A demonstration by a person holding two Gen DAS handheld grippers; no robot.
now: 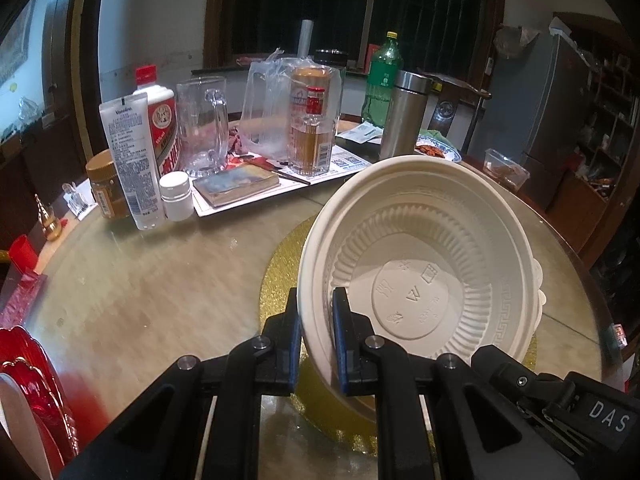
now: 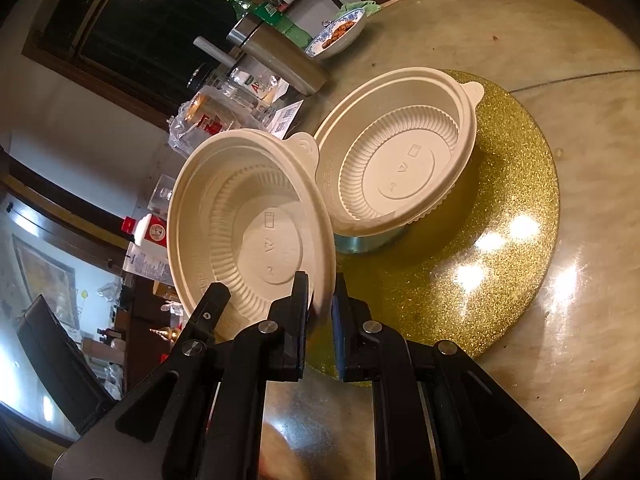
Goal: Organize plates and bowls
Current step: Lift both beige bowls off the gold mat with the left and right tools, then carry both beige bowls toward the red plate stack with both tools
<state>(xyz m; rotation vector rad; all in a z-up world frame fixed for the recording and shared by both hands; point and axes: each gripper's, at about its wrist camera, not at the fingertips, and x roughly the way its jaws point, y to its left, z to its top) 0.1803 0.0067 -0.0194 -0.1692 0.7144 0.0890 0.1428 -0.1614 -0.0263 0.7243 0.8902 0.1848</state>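
Left gripper pinching the near rim of a cream disposable bowl, one blue-padded finger outside the wall, the other inside; bowl tilted, its mouth facing the camera, embossed base marks readable. Right gripper clamped the same way on the rim of a second cream bowl, held tipped with its tab at 1 o'clock.

Shown only by the right wrist view: both bowls together, the farther bowl at 1 o'clock of the held one, rims just beside each other or touching near the tab, exact contact unclear. Also a pale blue-green object under the farther bowl, identity unclear, and the full sweep of the gold glitter mat on the round table.

Shown only by the left wrist view: the clutter along the far table edge from 10 to 12 o'clock. Vaseline tube, white pill bottle, glass mug, liquor bottle in a clear bag, green soda bottle, steel flask. Red dish at 8 o'clock, close to the gripper body.

Open tabletop at 9 to 10 o'clock in the left view, between mat and clutter. Bare mat and marble from 2 to 5 o'clock in the right view, out to the table rim.
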